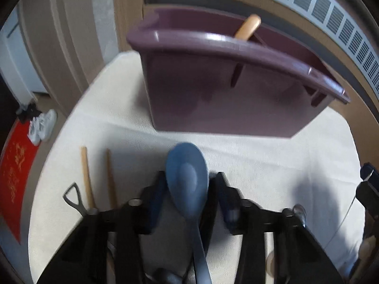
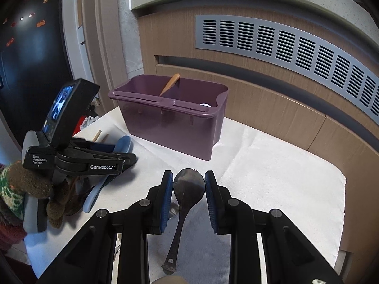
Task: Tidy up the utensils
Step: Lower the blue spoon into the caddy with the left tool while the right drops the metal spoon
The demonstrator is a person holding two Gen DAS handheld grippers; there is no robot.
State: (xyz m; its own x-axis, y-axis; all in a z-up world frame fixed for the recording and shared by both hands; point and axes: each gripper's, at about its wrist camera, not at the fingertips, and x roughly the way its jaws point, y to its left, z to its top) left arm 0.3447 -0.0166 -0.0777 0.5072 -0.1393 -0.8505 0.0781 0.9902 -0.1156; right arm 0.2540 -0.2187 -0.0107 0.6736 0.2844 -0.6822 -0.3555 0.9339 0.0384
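Note:
A purple two-compartment caddy [image 1: 225, 90] [image 2: 170, 127] stands at the back of the white cloth, with a wooden handle [image 1: 247, 27] [image 2: 169, 84] leaning at its divider. My left gripper [image 1: 191, 176] [image 2: 126, 152] has a blue spoon [image 1: 187, 177] [image 2: 124, 143] between its fingers; its bowl points toward the caddy, and the blurred pads sit against its sides. To the right, in front of the caddy, my right gripper [image 2: 188, 174] is shut on the bowl of a dark metal spoon [image 2: 188, 184], whose handle runs back toward the camera.
Two wooden chopsticks [image 1: 86, 177] and a metal handle with a loop end [image 1: 72, 196] lie left of the left gripper. A white cloth [image 2: 284, 177] covers the table. A wood panel with a vent grille [image 2: 296, 52] stands behind. A knitted sleeve [image 2: 23, 184] holds the left gripper.

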